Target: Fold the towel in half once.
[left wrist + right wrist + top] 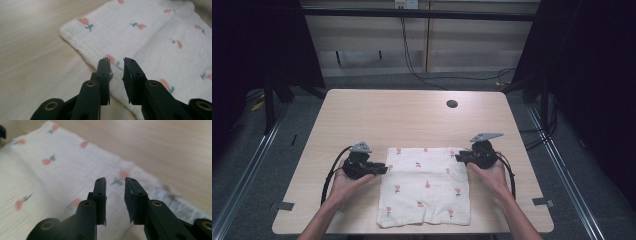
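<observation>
- Cloth [426,186], white w/ small pink flowers, lies flat on the table [377,115] toward the near edge, about 6 o'clock from the table's middle
- Left gripper [382,169] at the cloth's 9 o'clock edge; jaws slightly spread, nothing pinched
- Right gripper [459,158] at its 2 o'clock corner; jaws parted, pinching nothing

Your left gripper [117,68] hangs over the near edge of the white cloth [150,37] with pink flower prints; its jaws stand a little apart with nothing pinched between them; the cloth spreads ahead and right of the jaws; pale wooden worktop [32,50] lies left.
</observation>
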A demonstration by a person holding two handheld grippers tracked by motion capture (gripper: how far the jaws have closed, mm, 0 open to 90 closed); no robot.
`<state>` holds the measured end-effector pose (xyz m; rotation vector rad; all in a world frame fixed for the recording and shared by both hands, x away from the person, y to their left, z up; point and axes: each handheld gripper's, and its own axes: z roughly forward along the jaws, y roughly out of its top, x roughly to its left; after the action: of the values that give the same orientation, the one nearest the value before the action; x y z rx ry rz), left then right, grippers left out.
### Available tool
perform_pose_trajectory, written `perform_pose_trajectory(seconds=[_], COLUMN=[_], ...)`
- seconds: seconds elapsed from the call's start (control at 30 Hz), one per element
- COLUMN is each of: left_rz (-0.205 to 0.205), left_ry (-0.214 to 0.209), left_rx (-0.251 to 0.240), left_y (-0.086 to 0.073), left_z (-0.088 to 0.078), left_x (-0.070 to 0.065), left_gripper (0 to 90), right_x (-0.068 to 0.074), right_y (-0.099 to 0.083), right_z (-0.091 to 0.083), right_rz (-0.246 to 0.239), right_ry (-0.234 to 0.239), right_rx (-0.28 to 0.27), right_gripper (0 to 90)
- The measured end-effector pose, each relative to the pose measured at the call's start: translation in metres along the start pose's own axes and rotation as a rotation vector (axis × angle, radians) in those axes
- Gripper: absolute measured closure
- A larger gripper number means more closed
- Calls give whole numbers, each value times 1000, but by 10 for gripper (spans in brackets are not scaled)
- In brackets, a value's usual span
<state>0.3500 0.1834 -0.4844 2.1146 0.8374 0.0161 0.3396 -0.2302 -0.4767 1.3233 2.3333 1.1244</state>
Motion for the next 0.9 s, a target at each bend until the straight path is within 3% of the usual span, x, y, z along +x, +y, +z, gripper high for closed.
perform_pose_trajectory(seconds=[0.07,0.27,0.33,0.4,0.43,0.47,0.57,0.6,0.67,0.7,0.83,0.9], left_rz=[-23,-64,-78,-88,-94,-98,-107,-109,-114,-114,-117,-122], left_ry=[1,45,55,58,63,64,84,72,67,67,52,46], left_rx=[-12,20,13,25,23,19,10,11,4,4,1,-8], left_y=[4,9,8,7,7,7,9,10,14,14,21,22], left_z=[2,9,10,14,14,15,18,18,21,21,31,35], left_x=[8,30,33,37,39,40,43,44,46,46,49,49], left_gripper=[738,659,657,622,610,609,593,588,582,579,556,551], right_x=[-13,-37,-41,-45,-44,-44,-44,-43,-38,-38,-32,-31], right_y=[8,10,9,9,8,7,4,4,4,4,4,5], right_z=[6,26,25,23,26,28,31,31,33,33,35,36], right_rz=[30,47,51,92,62,57,72,85,58,58,48,51], right_ry=[-9,-75,-98,-63,-84,-74,-69,-63,-49,-49,-7,-4], right_rx=[-30,55,45,16,43,46,44,39,48,48,56,59], right_gripper=[682,569,559,558,562,572,577,596,679,679,815,828])
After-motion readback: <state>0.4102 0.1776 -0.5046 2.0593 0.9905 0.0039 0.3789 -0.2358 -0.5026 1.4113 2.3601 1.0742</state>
